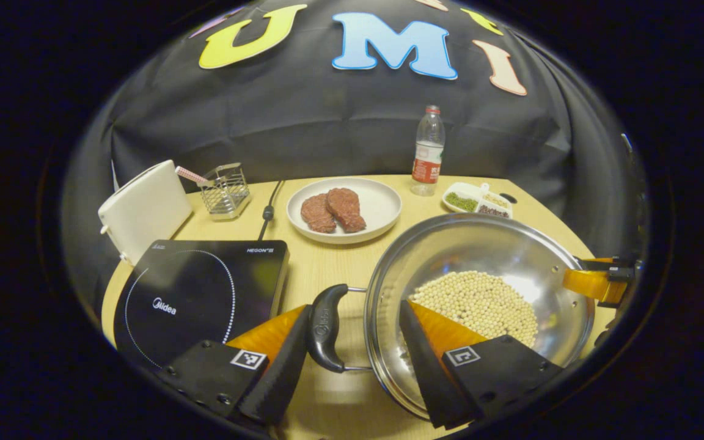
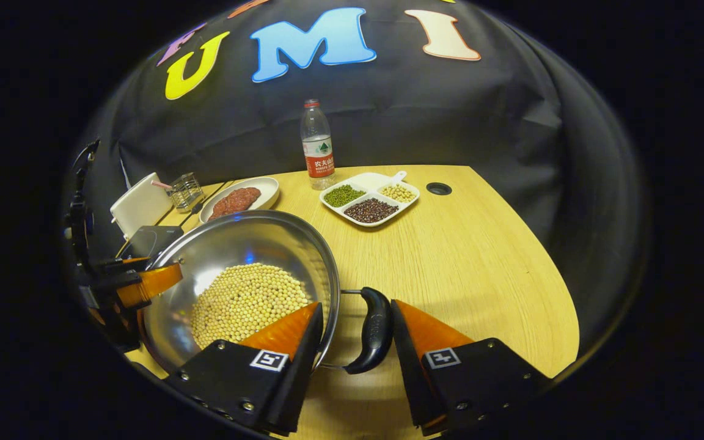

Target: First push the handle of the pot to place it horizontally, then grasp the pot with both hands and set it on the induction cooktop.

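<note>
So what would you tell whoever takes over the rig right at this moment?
Left gripper: jaws straddle the pot's left handle and rim, one finger inside the pot; clamped or not, I cannot tell.
Right gripper: the same at the right handle.
The pot, holding beans, sits on the table beside the induction cooktop.
Done: handles lie sideways, both grippers in place.
Left: secure both grips, lift, set it on the cooktop.

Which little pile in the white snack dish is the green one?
In the divided dish, the green pile fills the compartment on the bottle's side in the right gripper view. The dark reddish pile and pale pile fill the others.
</note>
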`<state>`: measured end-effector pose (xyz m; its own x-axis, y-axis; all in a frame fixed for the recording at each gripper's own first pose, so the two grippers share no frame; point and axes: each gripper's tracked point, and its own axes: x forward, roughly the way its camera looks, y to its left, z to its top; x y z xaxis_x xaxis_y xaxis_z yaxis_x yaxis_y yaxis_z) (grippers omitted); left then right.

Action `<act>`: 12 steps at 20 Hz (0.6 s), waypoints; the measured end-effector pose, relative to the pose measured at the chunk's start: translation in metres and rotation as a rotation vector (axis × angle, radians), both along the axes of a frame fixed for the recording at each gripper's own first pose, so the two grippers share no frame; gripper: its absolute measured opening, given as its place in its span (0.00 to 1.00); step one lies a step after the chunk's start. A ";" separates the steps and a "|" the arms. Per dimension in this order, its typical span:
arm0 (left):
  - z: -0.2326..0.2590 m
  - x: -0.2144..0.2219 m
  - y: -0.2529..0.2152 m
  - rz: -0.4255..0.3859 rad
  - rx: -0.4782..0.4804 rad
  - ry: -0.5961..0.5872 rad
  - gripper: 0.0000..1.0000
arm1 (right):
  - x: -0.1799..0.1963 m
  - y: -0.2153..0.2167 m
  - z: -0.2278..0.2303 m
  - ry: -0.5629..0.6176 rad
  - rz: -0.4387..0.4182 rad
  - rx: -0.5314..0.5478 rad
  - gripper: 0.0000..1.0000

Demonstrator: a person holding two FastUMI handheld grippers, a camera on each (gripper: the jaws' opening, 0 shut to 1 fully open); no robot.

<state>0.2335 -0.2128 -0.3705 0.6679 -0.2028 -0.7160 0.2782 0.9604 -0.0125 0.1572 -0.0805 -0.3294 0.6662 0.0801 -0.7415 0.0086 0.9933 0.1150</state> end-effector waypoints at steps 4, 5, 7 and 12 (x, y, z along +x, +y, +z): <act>-0.004 0.000 0.006 0.021 0.019 0.016 0.79 | 0.000 0.000 -0.002 0.023 -0.032 0.013 0.63; -0.005 -0.001 0.006 0.024 0.017 0.020 0.75 | -0.001 0.001 -0.001 0.033 -0.041 0.013 0.57; -0.005 0.000 0.006 0.018 0.020 0.021 0.70 | -0.002 0.001 -0.001 0.046 -0.056 0.016 0.51; -0.002 -0.001 0.003 0.010 -0.005 0.042 0.67 | -0.003 0.001 0.001 0.057 -0.048 -0.024 0.43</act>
